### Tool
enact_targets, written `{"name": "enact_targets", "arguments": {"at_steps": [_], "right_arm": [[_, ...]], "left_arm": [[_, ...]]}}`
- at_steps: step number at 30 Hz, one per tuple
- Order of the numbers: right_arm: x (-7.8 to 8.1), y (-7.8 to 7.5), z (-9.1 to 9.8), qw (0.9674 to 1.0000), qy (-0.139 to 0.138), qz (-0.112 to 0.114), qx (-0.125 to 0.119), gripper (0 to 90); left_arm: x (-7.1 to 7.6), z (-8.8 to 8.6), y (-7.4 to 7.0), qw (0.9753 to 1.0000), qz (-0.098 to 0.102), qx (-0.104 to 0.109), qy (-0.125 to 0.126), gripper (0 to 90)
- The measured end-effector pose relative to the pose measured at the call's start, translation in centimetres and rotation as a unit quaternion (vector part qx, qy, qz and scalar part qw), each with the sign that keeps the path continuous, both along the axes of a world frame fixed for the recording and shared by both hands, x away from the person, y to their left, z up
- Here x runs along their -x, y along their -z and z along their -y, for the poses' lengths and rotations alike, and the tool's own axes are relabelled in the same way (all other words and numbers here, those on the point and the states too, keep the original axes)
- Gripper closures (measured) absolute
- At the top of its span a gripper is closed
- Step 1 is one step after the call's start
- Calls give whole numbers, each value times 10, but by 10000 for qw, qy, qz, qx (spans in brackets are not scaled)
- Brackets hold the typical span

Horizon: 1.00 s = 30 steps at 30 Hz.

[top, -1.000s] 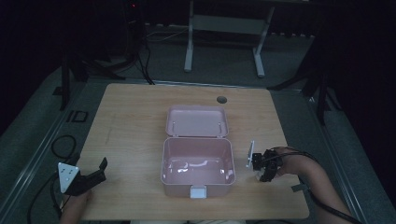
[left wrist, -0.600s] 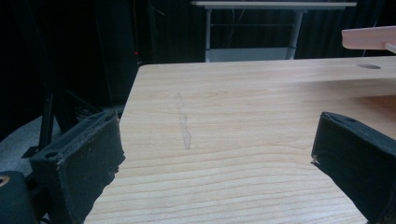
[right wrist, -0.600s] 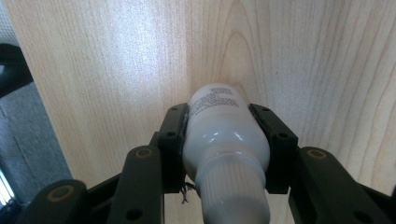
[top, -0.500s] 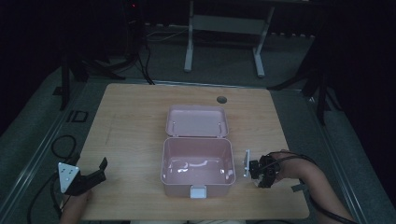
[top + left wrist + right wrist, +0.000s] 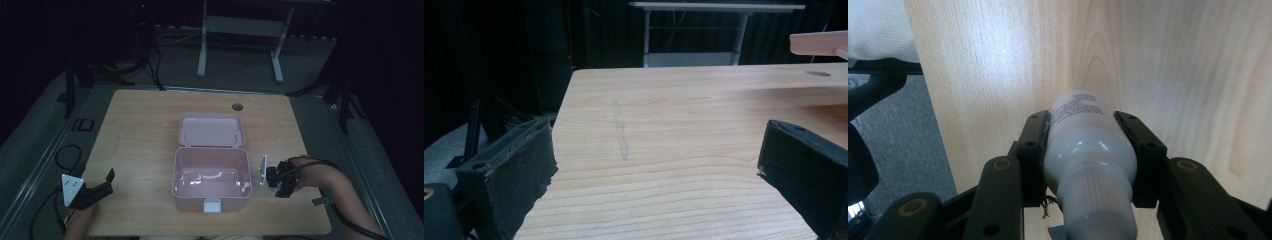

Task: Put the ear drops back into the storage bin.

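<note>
An open pink box [image 5: 190, 192] stands mid-table, its lid [image 5: 212, 129] laid back behind it. To the box's right, my right gripper [image 5: 280, 182] is held by a hand. In the right gripper view my right gripper [image 5: 1082, 117] is shut on a white bottle [image 5: 1083, 145]; both pads press its sides, its ribbed cap faces the camera, and it hangs above the wood. My left gripper [image 5: 109, 181] rests at the near left of the table. Its jaws stand wide apart with bare table between them in the left gripper view [image 5: 656, 150].
The wooden table [image 5: 145, 125] has a round cable hole [image 5: 237, 106] near its far edge. A metal stand [image 5: 240, 25] is on the floor beyond. The table's edge and grey floor [image 5: 893, 130] lie close beside the bottle.
My right gripper has moved toward the near edge of the table, a little closer to the box, and risen with the bottle in it. The left gripper has kept still.
</note>
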State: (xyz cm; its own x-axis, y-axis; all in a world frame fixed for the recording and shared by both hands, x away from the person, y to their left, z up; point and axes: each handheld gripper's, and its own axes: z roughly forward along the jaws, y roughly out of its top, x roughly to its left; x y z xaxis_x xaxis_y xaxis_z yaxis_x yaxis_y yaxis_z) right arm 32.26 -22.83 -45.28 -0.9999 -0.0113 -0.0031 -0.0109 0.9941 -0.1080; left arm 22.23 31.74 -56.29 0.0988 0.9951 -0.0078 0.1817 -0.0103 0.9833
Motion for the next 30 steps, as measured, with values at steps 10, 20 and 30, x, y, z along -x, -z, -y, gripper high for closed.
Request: {"name": "enact_targets", "arguments": {"at_steps": [10,20,30], "right_arm": [[0,-23,-10,10000,-44,51,-6,596],[-3,-43,-19,9999,-55,138,5,597],[-8,-60,-30,9999,79,152,20,596]], "left_arm": [[0,-1,0,10000,36,36,1,20],[0,0,0,10000,14,-11,2,20],[0,0,0,10000,18,-16,-9,20]]}}
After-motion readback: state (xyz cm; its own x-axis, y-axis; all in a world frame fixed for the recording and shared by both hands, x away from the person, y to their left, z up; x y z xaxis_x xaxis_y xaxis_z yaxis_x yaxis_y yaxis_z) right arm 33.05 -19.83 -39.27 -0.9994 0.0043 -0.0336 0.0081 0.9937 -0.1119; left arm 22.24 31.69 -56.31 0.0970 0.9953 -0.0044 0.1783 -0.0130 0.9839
